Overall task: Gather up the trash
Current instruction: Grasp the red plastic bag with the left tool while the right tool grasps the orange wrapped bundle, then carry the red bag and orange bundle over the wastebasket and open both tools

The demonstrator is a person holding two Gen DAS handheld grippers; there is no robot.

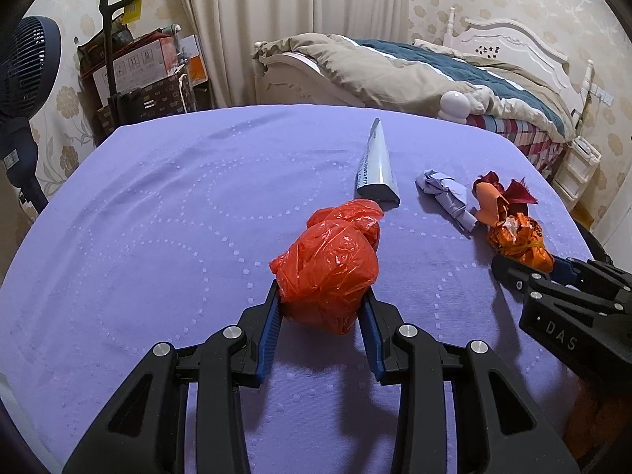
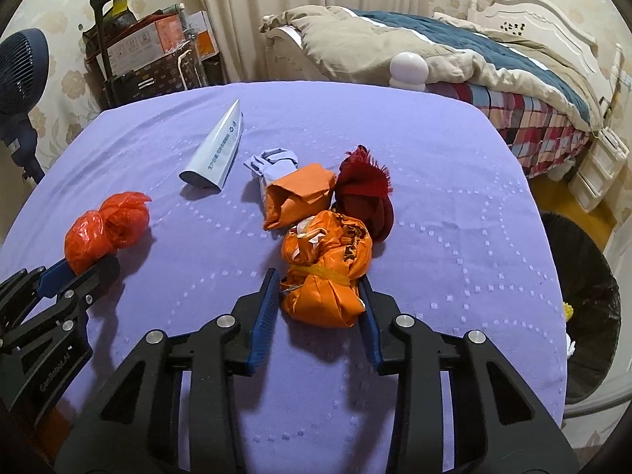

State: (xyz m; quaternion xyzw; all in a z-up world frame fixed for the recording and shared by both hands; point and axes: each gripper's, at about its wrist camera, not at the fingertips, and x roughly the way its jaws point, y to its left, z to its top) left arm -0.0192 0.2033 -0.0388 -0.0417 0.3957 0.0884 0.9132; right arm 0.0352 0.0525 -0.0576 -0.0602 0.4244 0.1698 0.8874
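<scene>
A crumpled red plastic bag (image 1: pixel 328 272) lies on the purple tablecloth (image 1: pixel 158 217), and my left gripper (image 1: pixel 322 288) is shut on it, blue pads pressing both sides. The same red plastic bag (image 2: pixel 102 229) shows at the left of the right wrist view, in the left gripper (image 2: pixel 91 264). My right gripper (image 2: pixel 317 276) is shut on a knotted orange bag bundle (image 2: pixel 328 272). Just beyond it lie a folded orange paper (image 2: pixel 300 193), a dark red cloth scrap (image 2: pixel 367 193), a crumpled lilac paper (image 2: pixel 272 162) and a flattened pale blue tube (image 2: pixel 217 150).
A bin with a black liner (image 2: pixel 584 296) stands on the floor off the table's right edge. Past the table are a bed with rumpled covers (image 1: pixel 434 67), a dark fan (image 1: pixel 23 59) at the left, and stacked boxes with a black trolley (image 1: pixel 134 71).
</scene>
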